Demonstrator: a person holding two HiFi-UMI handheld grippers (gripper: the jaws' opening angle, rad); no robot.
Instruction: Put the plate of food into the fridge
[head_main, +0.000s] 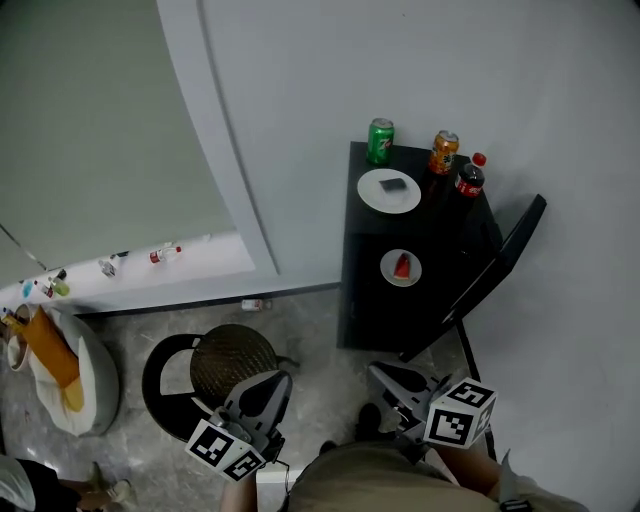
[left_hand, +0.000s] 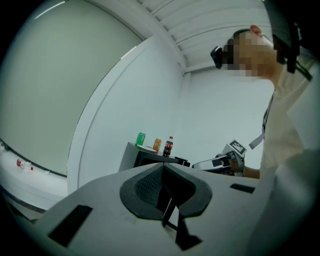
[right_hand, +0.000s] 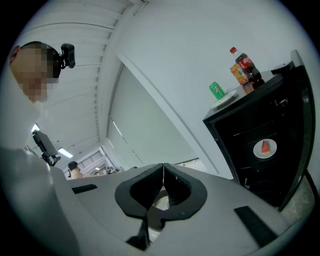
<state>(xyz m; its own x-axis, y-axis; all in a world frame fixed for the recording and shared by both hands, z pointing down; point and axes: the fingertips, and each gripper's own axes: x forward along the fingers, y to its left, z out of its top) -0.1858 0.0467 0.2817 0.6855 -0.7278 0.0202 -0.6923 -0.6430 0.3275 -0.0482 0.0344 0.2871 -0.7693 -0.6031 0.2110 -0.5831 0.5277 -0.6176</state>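
Left tool (head_main: 268, 388) and right tool (head_main: 388, 380) are held low, the jaws of both pressed shut with nothing gripped. A black fridge (head_main: 362, 290) is seen ahead against the wall, its door (head_main: 500, 268) swung open on its right. A plate (head_main: 388, 270) with a watermelon slice (head_main: 402, 265) is seen inside on a shelf. On the fridge top are set a second plate (head_main: 372, 195) bearing something dark, a green can (head_main: 380, 141), an orange can (head_main: 443, 152) and a cola bottle (head_main: 469, 180). A round stool (head_main: 232, 362) is placed just before the left tool.

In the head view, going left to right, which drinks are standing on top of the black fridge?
green can → orange can → cola bottle
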